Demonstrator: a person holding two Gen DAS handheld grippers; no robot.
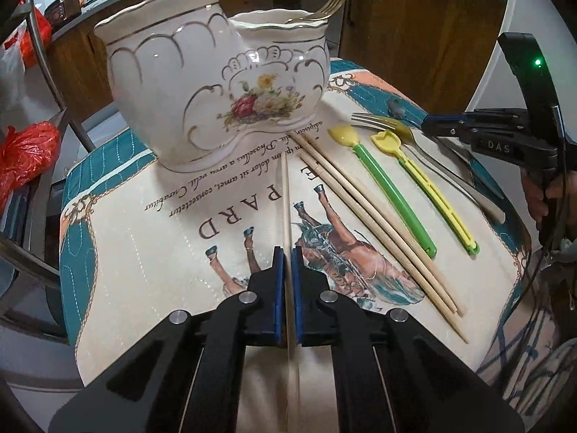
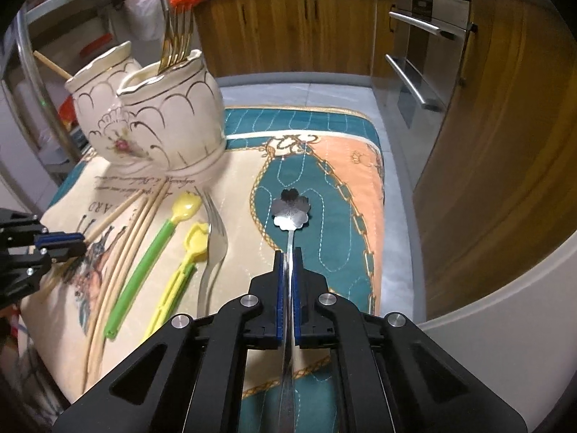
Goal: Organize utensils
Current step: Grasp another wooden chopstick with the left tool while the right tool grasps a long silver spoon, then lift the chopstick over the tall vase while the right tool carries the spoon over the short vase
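My left gripper point(image 1: 287, 252) is shut on a wooden chopstick point(image 1: 285, 198) that points toward the white ceramic two-pot holder point(image 1: 173, 72). My right gripper point(image 2: 287, 254) is shut on the handle of a steel spoon with a flower-shaped bowl point(image 2: 291, 209), over the mat's teal part. A gold fork point(image 2: 176, 36) stands in the holder's point(image 2: 173, 122) nearer pot and a chopstick point(image 2: 50, 65) in the farther one. More chopsticks point(image 1: 378, 231), a green-handled spoon point(image 1: 389, 198), a yellow plastic utensil point(image 1: 432, 195) and a steel fork point(image 1: 396, 126) lie on the mat.
Everything rests on a printed quilted mat point(image 2: 342, 151) with a horse picture. Wooden cabinets and an oven front point(image 2: 422, 54) stand beyond and to the right. Red plastic bags point(image 1: 25, 155) and a metal frame point(image 1: 54, 83) are at the left.
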